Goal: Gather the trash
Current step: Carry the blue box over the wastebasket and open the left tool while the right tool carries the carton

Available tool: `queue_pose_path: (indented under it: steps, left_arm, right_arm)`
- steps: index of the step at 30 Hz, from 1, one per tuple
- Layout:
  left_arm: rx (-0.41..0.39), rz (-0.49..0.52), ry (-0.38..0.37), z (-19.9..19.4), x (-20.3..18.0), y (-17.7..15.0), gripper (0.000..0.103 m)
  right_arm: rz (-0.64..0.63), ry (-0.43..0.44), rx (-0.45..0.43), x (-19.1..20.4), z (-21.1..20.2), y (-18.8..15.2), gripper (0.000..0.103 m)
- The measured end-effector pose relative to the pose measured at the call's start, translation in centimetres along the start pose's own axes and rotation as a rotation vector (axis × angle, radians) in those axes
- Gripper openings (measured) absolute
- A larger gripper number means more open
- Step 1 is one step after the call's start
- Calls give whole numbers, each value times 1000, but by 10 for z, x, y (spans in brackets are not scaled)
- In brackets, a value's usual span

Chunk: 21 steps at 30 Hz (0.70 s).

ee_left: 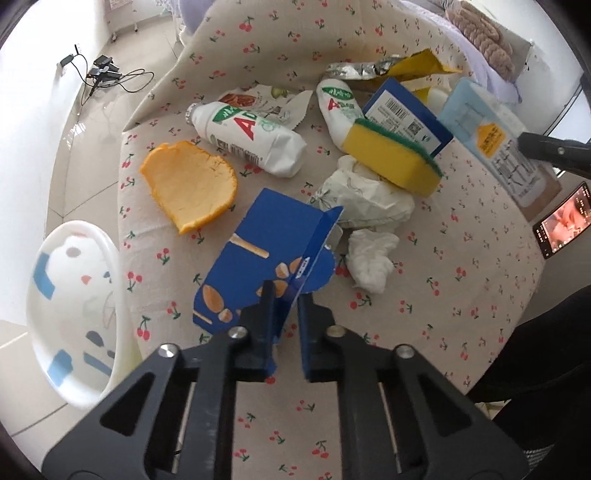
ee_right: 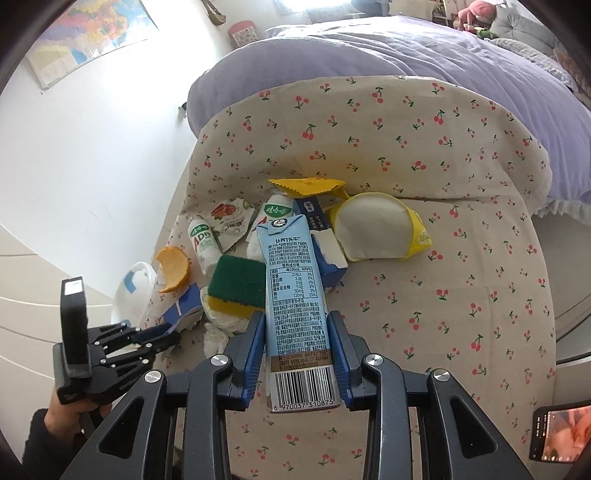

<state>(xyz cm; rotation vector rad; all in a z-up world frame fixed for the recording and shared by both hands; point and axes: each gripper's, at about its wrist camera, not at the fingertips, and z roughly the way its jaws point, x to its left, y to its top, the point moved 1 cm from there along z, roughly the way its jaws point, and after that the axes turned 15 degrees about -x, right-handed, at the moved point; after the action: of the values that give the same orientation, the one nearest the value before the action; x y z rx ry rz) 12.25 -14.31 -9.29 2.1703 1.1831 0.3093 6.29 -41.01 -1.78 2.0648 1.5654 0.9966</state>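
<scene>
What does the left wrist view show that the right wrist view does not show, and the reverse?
Only the left wrist view: cables and chargers on the floor, and the left gripper shut on the blue snack box.

Only the right wrist view: a purple blanket, a wall map, the barcode end of the milk carton that the right gripper is shut on, and a hand holding the left tool.

Both: the sponge, orange peel, white bin, phone and cherry cloth.

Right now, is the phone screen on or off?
On. The phone at the table edge shows a lit, coloured image in both views.
</scene>
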Motion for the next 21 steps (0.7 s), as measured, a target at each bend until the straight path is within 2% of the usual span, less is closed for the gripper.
queue_pose_path:
  steps: [2,6,21]
  left_arm:
    - [-24,9,12,-8,-1,-2,6]
    - [-68,4,22,-22,0,-3,3]
    - [-213,-128,-14,-75,26,2,2]
  right_arm:
    - [-6,3,-2,4,0,0,34]
    - [-10,7,-3,12,3,0,34]
    - [-32,73,-4,51,14,2,34]
